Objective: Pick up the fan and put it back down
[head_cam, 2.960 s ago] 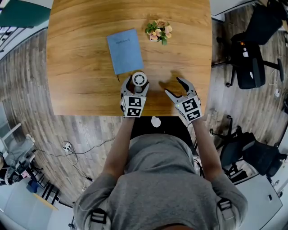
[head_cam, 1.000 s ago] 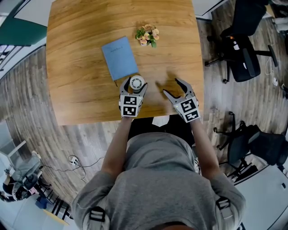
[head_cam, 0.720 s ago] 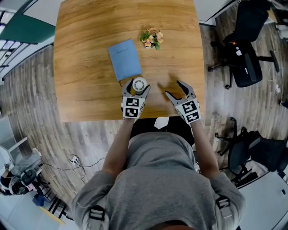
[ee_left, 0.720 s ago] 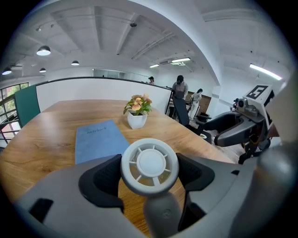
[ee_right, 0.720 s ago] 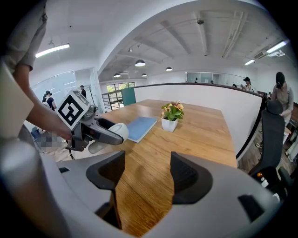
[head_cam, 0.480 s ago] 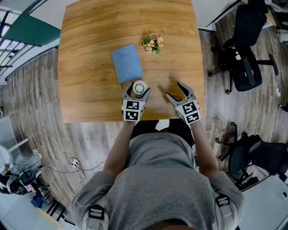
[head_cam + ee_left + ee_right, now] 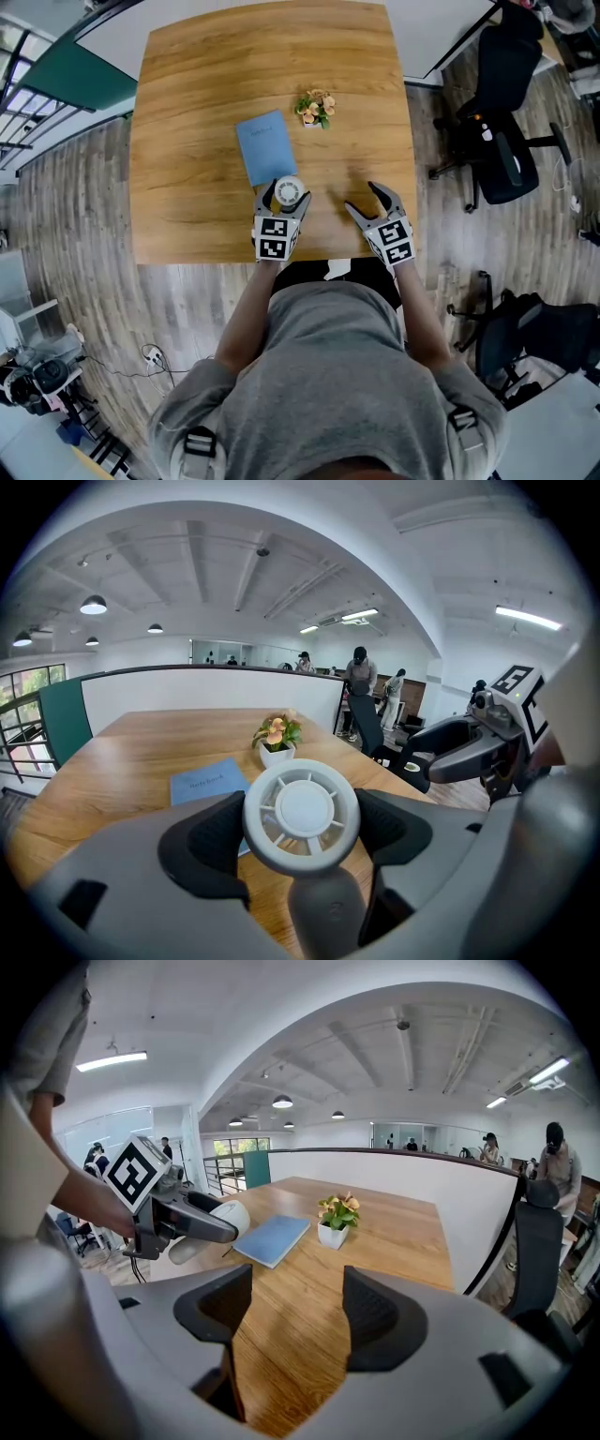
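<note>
A small white hand-held fan (image 7: 290, 192) with a round grilled head sits between the jaws of my left gripper (image 7: 286, 194), near the front edge of the wooden table (image 7: 187, 112). In the left gripper view the fan (image 7: 302, 817) fills the gap, both dark pads against its head, with its handle pointing back toward the camera. My left gripper (image 7: 300, 838) is shut on it. I cannot tell whether the fan touches the table. My right gripper (image 7: 362, 198) hovers to the right, open and empty. The right gripper view shows the fan (image 7: 214, 1218) in the left jaws.
A blue notebook (image 7: 265, 148) lies just beyond the fan. A small white pot of flowers (image 7: 316, 107) stands further back. Black office chairs (image 7: 502, 112) are on the floor to the right of the table. The table's front edge runs just under both grippers.
The head camera has shifted, so the table appears smaller and further off. Both grippers keep their places over the front edge, and the fan stays in the left jaws.
</note>
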